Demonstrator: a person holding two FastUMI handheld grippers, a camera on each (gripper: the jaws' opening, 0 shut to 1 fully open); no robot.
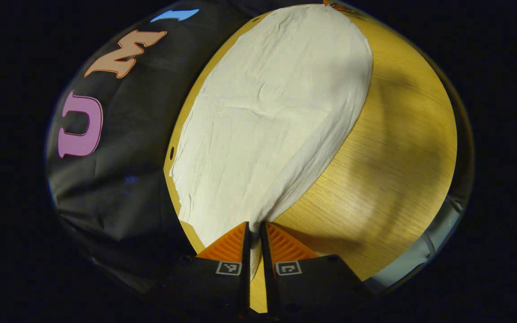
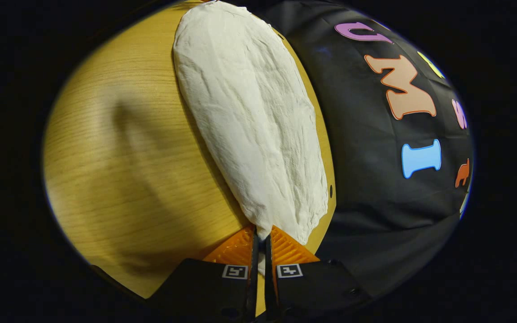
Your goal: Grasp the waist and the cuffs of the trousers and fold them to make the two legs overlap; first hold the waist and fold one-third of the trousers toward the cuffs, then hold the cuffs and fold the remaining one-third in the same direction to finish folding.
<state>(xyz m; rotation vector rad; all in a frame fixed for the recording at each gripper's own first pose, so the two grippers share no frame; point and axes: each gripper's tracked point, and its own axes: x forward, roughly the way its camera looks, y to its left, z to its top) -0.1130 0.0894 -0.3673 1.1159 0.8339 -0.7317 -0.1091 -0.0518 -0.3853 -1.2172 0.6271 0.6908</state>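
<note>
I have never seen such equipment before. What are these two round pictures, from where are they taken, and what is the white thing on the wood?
A person holds a two-finger gripper in each hand. Each gripper carries a wide-angle camera looking forward along its own fingers, so each picture is one gripper's view. In the left gripper view, the left gripper shows at the bottom, its fingers closed on an end of the white trousers. In the right gripper view, the right gripper pinches another end of the same trousers. The trousers lie spread along the edge of a wooden table, beside the booth's black cloth wall.
</note>
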